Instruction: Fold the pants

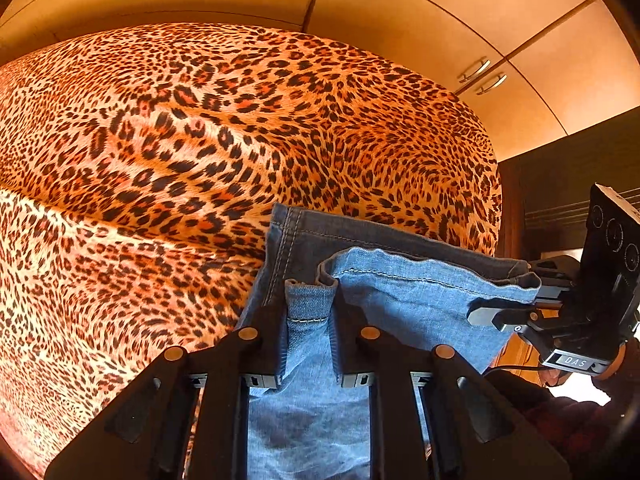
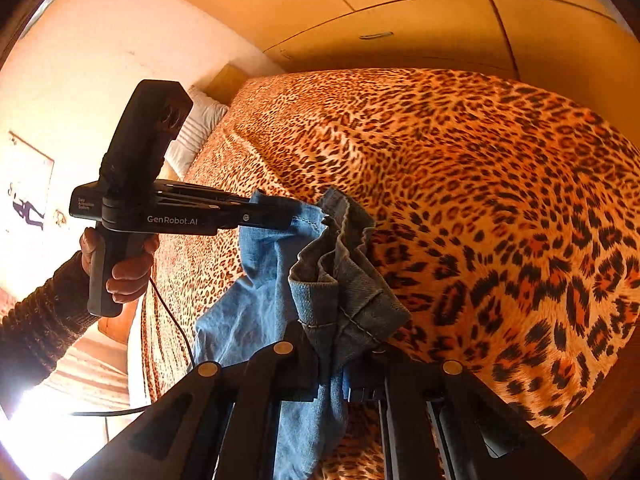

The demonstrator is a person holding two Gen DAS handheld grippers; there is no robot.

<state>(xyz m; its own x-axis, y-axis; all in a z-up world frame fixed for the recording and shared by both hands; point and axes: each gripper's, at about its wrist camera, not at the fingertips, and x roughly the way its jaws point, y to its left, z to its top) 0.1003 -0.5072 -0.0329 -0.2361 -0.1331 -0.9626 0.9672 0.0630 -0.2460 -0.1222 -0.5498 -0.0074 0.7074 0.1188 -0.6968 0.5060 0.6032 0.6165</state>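
Blue jeans point(image 1: 404, 292) hang lifted above a bed, held by the leg hem at two places. In the left wrist view my left gripper point(image 1: 310, 309) is shut on one end of the hem, the denim pinched between its fingers and trailing down. My right gripper point(image 1: 478, 314) reaches in from the right and clamps the hem's other end. In the right wrist view my right gripper point(image 2: 338, 340) is shut on a bunched fold of the jeans point(image 2: 256, 304). My left gripper point(image 2: 286, 216) grips the cloth from the left, held by a person's hand point(image 2: 124, 272).
A bed with a leopard-print cover point(image 1: 180, 140) point(image 2: 500, 208) fills the space below and beyond. Wooden wardrobe doors point(image 1: 400, 20) stand behind it. A white pillow point(image 2: 196, 132) lies at the bed's far left end. A black cable point(image 2: 172, 312) hangs from the left gripper.
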